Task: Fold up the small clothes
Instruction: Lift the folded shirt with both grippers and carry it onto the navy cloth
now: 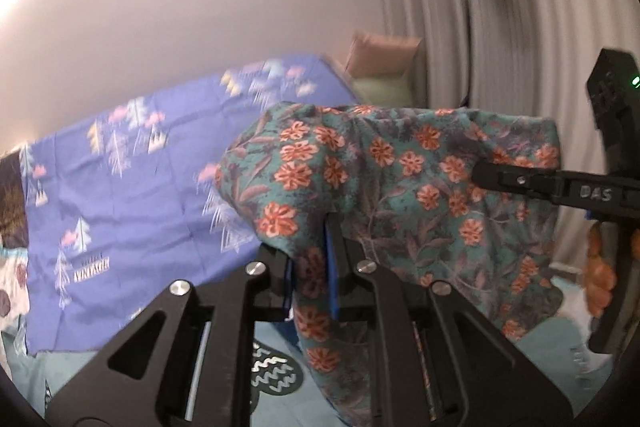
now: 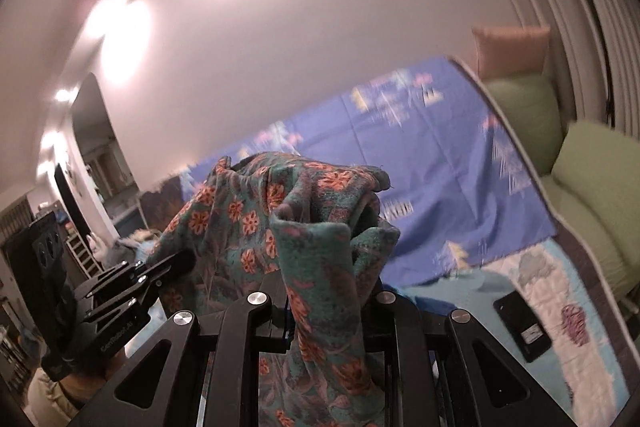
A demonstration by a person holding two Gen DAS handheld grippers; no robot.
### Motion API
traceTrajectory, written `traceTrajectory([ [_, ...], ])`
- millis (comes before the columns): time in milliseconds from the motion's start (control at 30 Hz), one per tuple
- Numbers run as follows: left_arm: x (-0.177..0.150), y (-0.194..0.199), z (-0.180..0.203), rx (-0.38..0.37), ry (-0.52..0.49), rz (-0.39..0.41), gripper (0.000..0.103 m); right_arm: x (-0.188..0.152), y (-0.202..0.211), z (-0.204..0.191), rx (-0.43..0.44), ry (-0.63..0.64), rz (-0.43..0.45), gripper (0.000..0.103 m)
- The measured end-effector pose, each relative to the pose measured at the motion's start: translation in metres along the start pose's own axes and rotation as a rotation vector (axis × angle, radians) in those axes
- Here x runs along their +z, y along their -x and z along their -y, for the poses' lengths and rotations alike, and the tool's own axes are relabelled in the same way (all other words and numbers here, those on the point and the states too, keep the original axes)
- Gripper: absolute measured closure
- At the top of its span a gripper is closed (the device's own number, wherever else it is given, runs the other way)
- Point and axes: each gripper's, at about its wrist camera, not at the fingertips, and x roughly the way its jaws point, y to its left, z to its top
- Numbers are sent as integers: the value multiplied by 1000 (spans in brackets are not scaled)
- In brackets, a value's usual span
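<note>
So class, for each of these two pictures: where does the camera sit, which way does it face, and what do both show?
Left wrist: sits on the left gripper, faces forward along its fingers at the floral garment; the right gripper enters from the right.
Right wrist: sits on the right gripper, faces the same garment; the left gripper shows at left.
Shared: garment, blue sheet, both grippers.

The small garment (image 1: 384, 179) is teal cloth printed with orange-red flowers and muted purple leaves, and it hangs in the air, not laid flat. In the left wrist view it fills the centre and right of the frame, stretched as a broad sheet with one narrow strip trailing to the lower centre. In the right wrist view it sits at centre, bunched into folds, a fold drooping to the bottom edge.
</note>
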Motion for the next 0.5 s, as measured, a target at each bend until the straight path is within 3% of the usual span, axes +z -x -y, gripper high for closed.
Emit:
traceTrajectory([
  [133, -67, -99, 0, 132, -40, -198, 75, -39, -86, 48, -76, -60, -130, 75],
  [200, -102, -131, -1, 183, -66, -279, 75, -68, -129, 75, -214, -89, -233, 72],
  [267, -127, -140, -8, 164, 12, -268, 75, -97, -160, 101, -337, -96, -315, 67],
  [367, -133, -137, -15, 111, 68, -233, 75, -122, -161, 133, -268, -242, -274, 50],
  [500, -130, -136, -11, 131, 48, -237, 75, -128, -155, 145, -229, -307, -253, 44],
])
